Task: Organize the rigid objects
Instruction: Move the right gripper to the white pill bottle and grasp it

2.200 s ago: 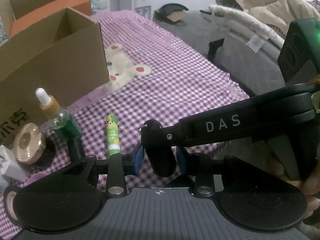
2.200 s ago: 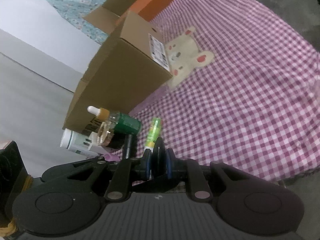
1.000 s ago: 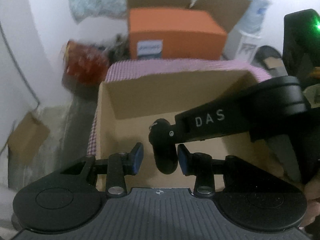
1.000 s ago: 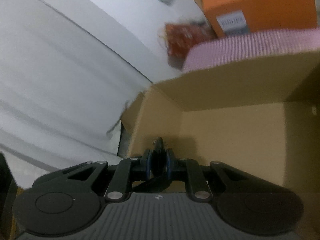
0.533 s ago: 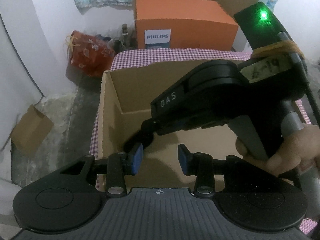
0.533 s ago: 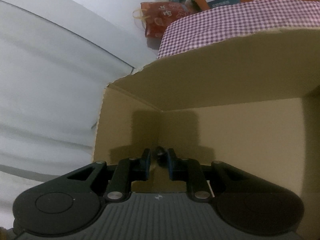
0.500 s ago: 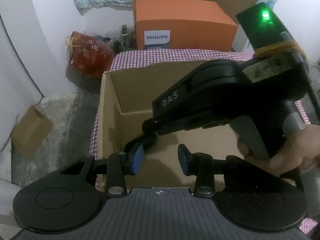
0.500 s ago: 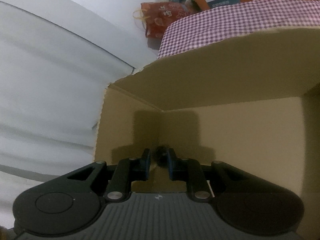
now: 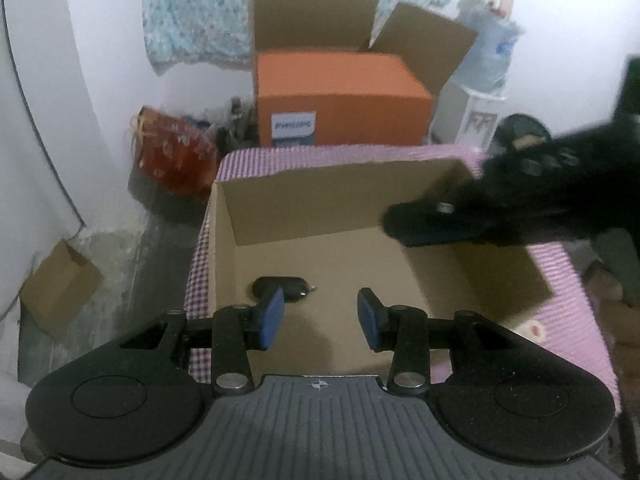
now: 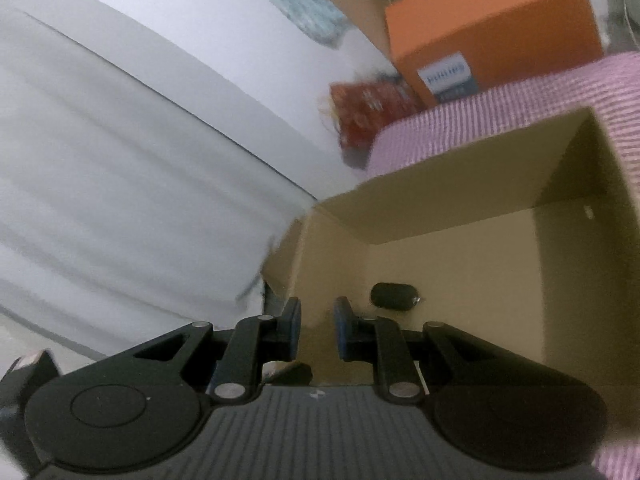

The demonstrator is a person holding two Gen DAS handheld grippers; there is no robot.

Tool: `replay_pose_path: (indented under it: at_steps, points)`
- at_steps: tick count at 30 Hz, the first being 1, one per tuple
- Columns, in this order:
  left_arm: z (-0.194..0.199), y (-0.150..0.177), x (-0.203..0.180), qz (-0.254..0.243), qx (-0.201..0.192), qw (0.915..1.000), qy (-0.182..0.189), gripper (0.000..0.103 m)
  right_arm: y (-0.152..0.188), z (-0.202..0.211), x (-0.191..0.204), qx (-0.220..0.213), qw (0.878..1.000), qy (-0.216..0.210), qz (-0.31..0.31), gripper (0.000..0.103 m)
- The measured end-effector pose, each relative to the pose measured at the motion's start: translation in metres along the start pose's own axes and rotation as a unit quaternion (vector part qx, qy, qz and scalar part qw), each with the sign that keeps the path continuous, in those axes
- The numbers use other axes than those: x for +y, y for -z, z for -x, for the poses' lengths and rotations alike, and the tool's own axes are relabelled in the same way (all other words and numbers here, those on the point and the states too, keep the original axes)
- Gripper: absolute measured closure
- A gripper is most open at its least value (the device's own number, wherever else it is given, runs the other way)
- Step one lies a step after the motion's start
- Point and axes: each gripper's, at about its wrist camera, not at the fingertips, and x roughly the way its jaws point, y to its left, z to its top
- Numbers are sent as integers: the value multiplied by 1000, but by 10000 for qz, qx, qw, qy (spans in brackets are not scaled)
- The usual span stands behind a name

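Now your left gripper point(image 9: 320, 314) hangs over the open cardboard box point(image 9: 340, 196), its blue pads point(image 9: 270, 314) apart and the jaws opening with nothing between them. Inside the box, on the floor near the left wall, lies the black fob point(image 9: 280, 288), flat on its side with a small metal ring at its right end; the left pad partly covers it in that view, though they look apart rather than touching.

Your right gripper point(image 10: 316, 328) shows a narrow gap between its pads point(image 10: 292, 326), and nothing sits in that gap, so count it as released. In the right wrist view the fob point(image 10: 394, 297) rests just beyond and to the right of the right pad, clear of both fingers. In the left wrist view that same gripper point(image 9: 404, 226) reaches in from the right above the box's far right corner, too blurred to read its jaws there.

The box stands on a pink checked cloth point(image 9: 320, 156). Behind it sits an orange box point(image 9: 340, 100) inside a larger open carton point(image 9: 312, 20), with a red bag point(image 9: 172, 148) to its left.
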Motion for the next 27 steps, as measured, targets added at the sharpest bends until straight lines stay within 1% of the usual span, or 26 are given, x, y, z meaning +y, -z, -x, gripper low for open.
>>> replay_pose_path:
  at_steps: [2, 6, 9, 13, 16, 18, 19, 20, 21, 22, 25, 27]
  points:
    - [17, 9, -6, -47, -130, 9999, 100, 61, 16, 23, 2, -151, 9998, -131, 52, 83]
    - [36, 30, -16, -112, -280, 9991, 284, 60, 63, 73, 4, -469, 9982, -356, 129, 83]
    - [43, 46, -20, -153, -371, 9986, 343, 60, 89, 86, -3, -573, 9976, -371, 77, 83]
    - [46, 69, -17, -56, -485, 9984, 268, 59, 119, 92, -11, -579, 9981, -169, 91, 83]
    - [43, 85, -10, 31, -530, 9986, 5, 57, 127, 81, -4, -430, 9986, -62, 303, 83]
    - [35, 93, -2, 113, -493, 9985, -195, 56, 123, 65, 6, -277, 9983, -15, 503, 78]
    - [32, 96, 1, 143, -465, 9984, -298, 56, 121, 58, 11, -201, 9982, 7, 573, 68]
    - [27, 98, 5, 185, -434, 9981, -387, 55, 121, 51, 16, -116, 9978, 24, 649, 53]
    - [23, 100, 9, 233, -408, 9980, -432, 55, 122, 45, 24, -62, 9971, 37, 753, 47]
    - [19, 102, 15, 278, -387, 9977, -482, 55, 120, 36, 29, -32, 9963, 74, 855, 44]
    - [4, 104, 25, 336, -327, 9970, -609, 55, 115, 9, 47, 124, 9927, 197, 1182, 44]
    - [-6, 103, 31, 356, -279, 9971, -607, 54, 111, -12, 55, 273, 9907, 298, 1299, 44]
